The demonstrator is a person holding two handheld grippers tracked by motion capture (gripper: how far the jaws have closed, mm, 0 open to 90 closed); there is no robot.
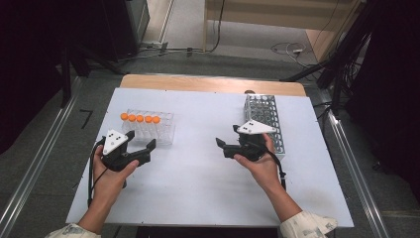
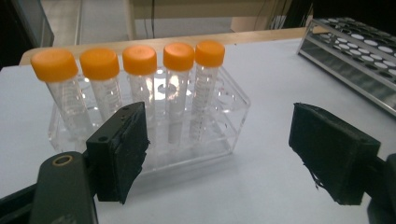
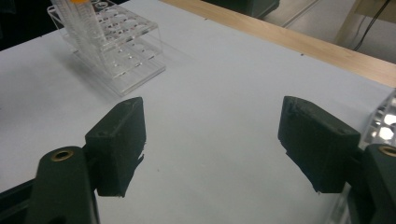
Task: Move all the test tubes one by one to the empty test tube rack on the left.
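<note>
On the white tabletop point(image 1: 198, 188): five orange-capped clear plastic tubes point(image 2: 139, 79) upright in the clear acrylic rack point(image 2: 233, 126), none moved to the perforated metal rack point(image 1: 265, 119). Left gripper point(image 2: 217, 149) just before the tubes, jaws apart, empty; right gripper point(image 3: 210, 144) likewise spread, empty. Every transfer outstanding.

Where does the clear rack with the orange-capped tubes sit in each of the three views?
High view: clear rack left of centre, just beyond the left tongs.
Left gripper view: upper left to centre, its tubes standing in one row, close ahead of the open jaws.
Right gripper view: top left corner, far off.
Shared landmark: the metal rack, at the right edge in both gripper views.
</note>
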